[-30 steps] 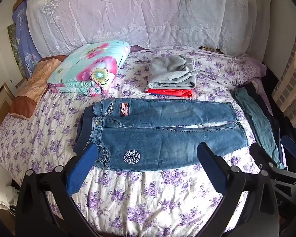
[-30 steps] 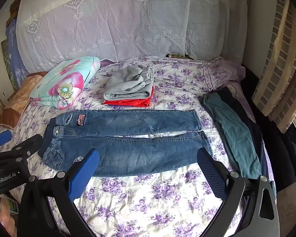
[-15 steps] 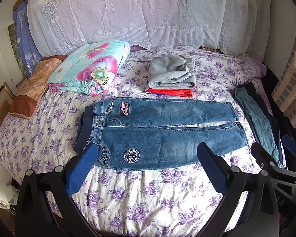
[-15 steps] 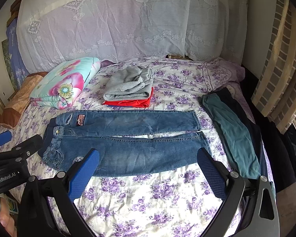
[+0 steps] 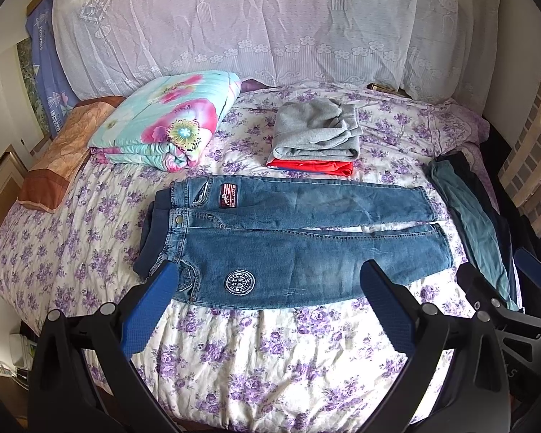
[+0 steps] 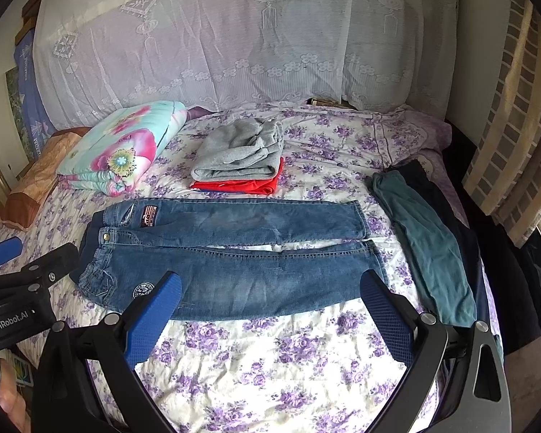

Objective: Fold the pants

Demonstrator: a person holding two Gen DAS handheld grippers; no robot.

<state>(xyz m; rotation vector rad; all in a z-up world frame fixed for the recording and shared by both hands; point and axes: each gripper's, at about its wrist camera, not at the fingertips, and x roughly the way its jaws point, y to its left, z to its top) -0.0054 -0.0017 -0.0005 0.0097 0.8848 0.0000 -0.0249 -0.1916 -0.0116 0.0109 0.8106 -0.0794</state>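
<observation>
Blue jeans (image 5: pixel 288 238) lie flat on the flowered bed (image 5: pixel 270 353), waist to the left, both legs stretched to the right. They also show in the right wrist view (image 6: pixel 234 256). My left gripper (image 5: pixel 267 288) is open and empty, above the near edge of the jeans by the round patch. My right gripper (image 6: pixel 270 299) is open and empty, above the near leg. The right gripper shows at the right edge of the left wrist view (image 5: pixel 505 288). The left gripper shows at the left edge of the right wrist view (image 6: pixel 21 263).
A folded grey garment on a red one (image 5: pixel 315 137) lies behind the jeans. A folded floral quilt (image 5: pixel 166 119) lies at the back left. Teal and dark pants (image 6: pixel 425 241) lie along the bed's right side. A lace-covered headboard (image 5: pixel 270 25) stands behind.
Both grippers have drifted very slightly; the jeans sit a little lower in the left view. Nothing was taken hold of or let go.
</observation>
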